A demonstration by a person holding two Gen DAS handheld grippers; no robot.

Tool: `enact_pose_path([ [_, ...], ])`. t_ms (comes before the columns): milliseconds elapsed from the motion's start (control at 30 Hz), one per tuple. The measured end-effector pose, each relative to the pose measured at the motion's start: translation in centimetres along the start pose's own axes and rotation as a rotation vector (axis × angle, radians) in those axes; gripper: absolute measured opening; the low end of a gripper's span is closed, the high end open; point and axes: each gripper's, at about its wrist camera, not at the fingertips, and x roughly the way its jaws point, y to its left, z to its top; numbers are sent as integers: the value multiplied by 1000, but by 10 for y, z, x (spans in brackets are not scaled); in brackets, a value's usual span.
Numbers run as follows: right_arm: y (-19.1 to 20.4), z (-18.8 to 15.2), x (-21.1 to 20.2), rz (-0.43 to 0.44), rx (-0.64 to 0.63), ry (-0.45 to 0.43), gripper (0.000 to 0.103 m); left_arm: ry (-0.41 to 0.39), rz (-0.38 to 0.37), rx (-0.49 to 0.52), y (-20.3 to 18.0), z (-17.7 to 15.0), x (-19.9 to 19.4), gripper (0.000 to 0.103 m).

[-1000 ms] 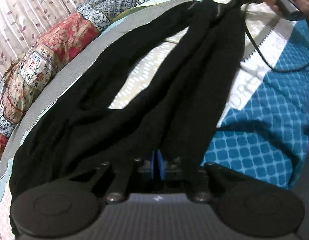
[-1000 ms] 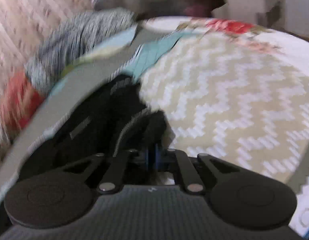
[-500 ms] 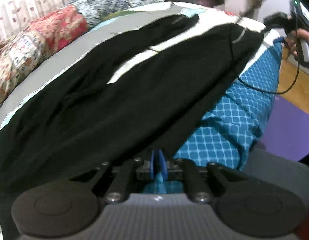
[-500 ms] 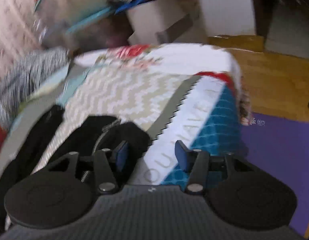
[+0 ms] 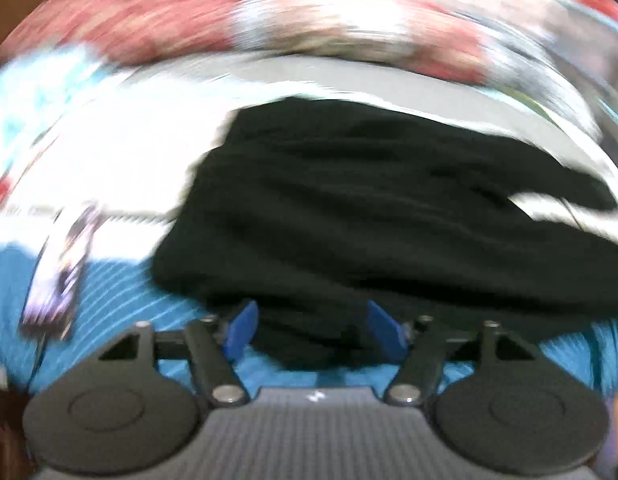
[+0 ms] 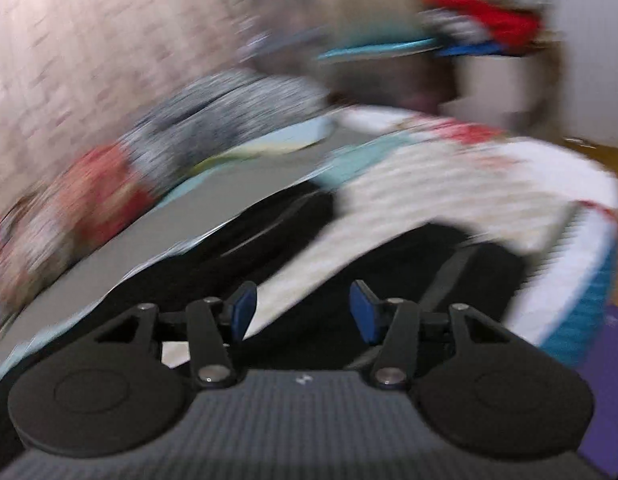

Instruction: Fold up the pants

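The black pants (image 5: 369,216) lie spread across the bed, their near edge hanging over the blue patterned side of the bedcover (image 5: 121,280). My left gripper (image 5: 313,330) hovers just in front of that edge, its jaws opening, with black cloth showing in the gap but neither blue pad pressing on it. In the right wrist view the two black legs (image 6: 409,280) run apart over the white zigzag cover (image 6: 449,184). My right gripper (image 6: 303,314) stands open above them and holds nothing. Both views are blurred by motion.
Red and grey patterned pillows (image 6: 109,184) line the far side of the bed against a pale floral curtain (image 6: 89,40). A pile of clothes (image 6: 481,28) stands beyond the bed's end. Wooden floor (image 6: 597,152) and a purple mat (image 6: 605,360) lie to the right.
Both grippers have let go of the pants and opened. The pants now lie flat on the bed. The left gripper has swung round and rolled, facing the pants from the side.
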Motion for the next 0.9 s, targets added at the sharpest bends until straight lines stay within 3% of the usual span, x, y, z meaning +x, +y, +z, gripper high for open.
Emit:
enact_pose_path([
  [100, 46, -18, 8, 118, -118, 79, 54, 22, 34, -237, 43, 8, 13, 78],
  [167, 75, -31, 11, 182, -197, 137, 54, 41, -41, -390, 63, 7, 23, 78],
  [267, 109, -49, 11, 258, -307, 210, 56, 73, -166, -515, 71, 5, 39, 78],
  [367, 133, -70, 12, 328, -384, 307, 57, 62, -141, -461, 53, 1, 47, 62],
  [433, 144, -86, 12, 353, -433, 375, 57, 61, -100, -383, 39, -1, 49, 36],
  [500, 149, -99, 10, 357, -470, 435, 57, 64, -80, -358, 37, -5, 52, 20],
  [533, 149, -106, 9, 356, -482, 474, 57, 59, -79, -353, 38, -8, 50, 17],
  [633, 141, -125, -4, 348, -498, 544, 58, 39, -94, -353, 46, -14, 44, 16],
  [733, 138, -128, -20, 348, -569, 528, 59, 46, -101, -339, 49, -19, 42, 21],
  [900, 123, -91, -21, 333, -441, 508, 59, 16, -97, -280, 51, -22, 12, 36],
])
